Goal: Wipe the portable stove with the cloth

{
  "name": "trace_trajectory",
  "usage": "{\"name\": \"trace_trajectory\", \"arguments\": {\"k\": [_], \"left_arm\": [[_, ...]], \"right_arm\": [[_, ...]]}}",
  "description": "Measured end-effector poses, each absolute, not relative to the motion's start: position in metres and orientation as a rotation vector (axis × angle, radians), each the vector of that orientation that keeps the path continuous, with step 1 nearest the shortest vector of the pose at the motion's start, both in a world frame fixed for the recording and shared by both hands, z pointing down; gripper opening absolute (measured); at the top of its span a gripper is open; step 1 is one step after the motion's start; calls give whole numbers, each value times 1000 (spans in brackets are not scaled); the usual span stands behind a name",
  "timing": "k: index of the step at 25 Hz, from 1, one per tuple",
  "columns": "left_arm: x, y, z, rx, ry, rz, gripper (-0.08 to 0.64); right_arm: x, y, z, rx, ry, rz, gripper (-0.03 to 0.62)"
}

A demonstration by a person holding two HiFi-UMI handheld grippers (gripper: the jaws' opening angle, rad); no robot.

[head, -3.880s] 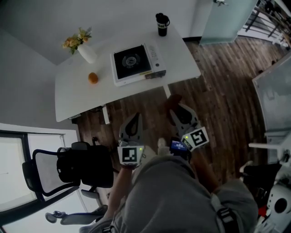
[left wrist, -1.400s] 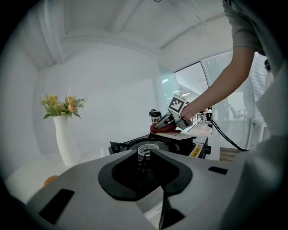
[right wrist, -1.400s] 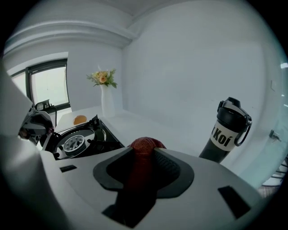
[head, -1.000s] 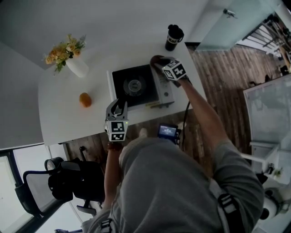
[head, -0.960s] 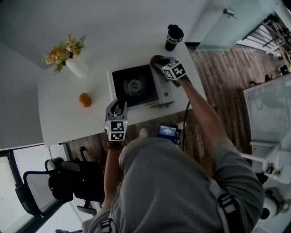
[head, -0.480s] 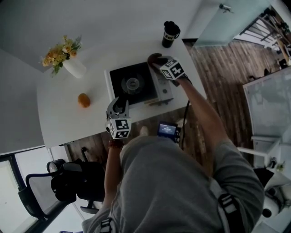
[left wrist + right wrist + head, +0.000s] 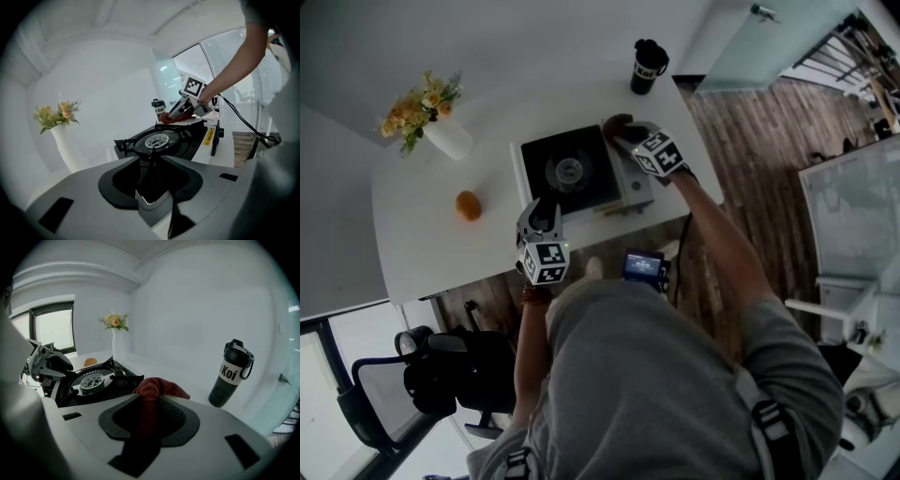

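Step in hand: I judge the wipe is at its start, with the cloth [image 7: 157, 386] brought up to the portable stove [image 7: 546, 155].
Right hand-held gripper [image 7: 626, 134]: clamped on the cloth. A red-brown bunch sticks out past the tips and a tail hangs back between the jaws.
Where the cloth is: at the stove's far right corner, by the pale control strip [image 7: 636, 185] and near the black tumbler [image 7: 647, 59]. I cannot tell whether it presses on the metal yet.
Left hand-held gripper [image 7: 544, 206]: at the stove's near left corner. Its jaws stand part way apart after just easing wider, with nothing between them.
Pressure: I should lower the bunch until it flattens on the surface, so that the cloth does the rubbing and not the jaw tips.
Path: long overlapping passes from the far right toward the near left. I would go round the burner [image 7: 569, 171] and its raised pan supports, where the cloth could snag.
Steadying: the stove looks light and sits loose on the table [image 7: 422, 230]. My left could brace the near edge so the stove does not slide.
Watch for: the tumbler stands close beyond my right, and a wide backswing could knock it over.
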State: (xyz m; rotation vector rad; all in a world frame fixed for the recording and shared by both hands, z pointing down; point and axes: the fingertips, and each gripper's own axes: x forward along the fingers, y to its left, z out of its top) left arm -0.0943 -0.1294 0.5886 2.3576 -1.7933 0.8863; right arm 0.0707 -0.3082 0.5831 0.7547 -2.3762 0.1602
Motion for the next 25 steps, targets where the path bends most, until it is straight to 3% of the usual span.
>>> {"name": "trace_trajectory", "arguments": {"k": [25], "left_arm": [[-95, -132, 592, 2345, -1689, 859, 155]], "right_arm": [[100, -230, 583, 838, -2398, 130, 121]]}}
